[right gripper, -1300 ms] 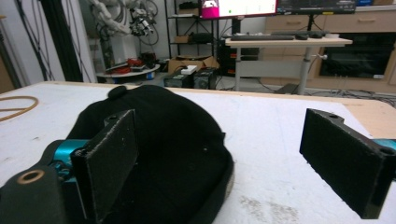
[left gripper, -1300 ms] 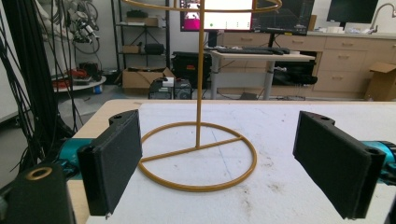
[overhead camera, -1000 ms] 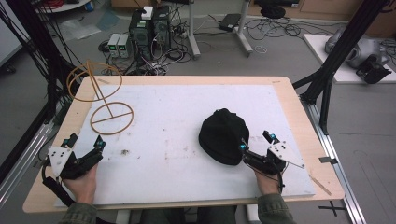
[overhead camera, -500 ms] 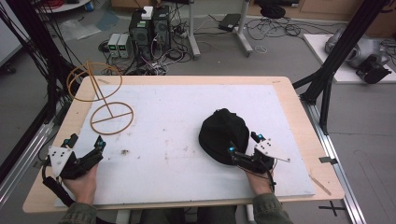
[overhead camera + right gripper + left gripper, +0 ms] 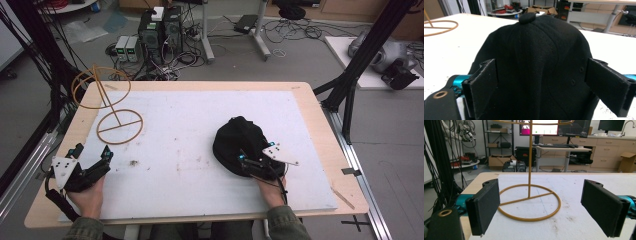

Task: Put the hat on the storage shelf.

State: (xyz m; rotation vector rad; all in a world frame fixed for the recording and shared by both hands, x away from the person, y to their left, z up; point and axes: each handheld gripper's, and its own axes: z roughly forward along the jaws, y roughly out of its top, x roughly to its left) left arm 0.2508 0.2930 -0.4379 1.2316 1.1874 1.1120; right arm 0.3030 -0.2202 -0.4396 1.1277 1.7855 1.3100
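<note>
Black cap at the bench's four o'clock, between my right tongs' parted jaws; I should clamp squarely. Left tongs apart, facing wire stand.

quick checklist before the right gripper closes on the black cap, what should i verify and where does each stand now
1. Right gripper open: ok, its jaws stand wide apart in the right gripper view.
2. Black cap between the jaws: ok, its crown sits in the gap, one jaw on each side.
3. Jaws touching the fabric: cannot tell; they look close, but contact is not clear.
4. Cap resting on the table: ok, it lies on the white surface, apart from the stand.
5. Gold wire stand upright and out of the way: ok, it stands at the far left of the table.
6. Left gripper free: ok, open and holding nothing, facing the stand.
</note>
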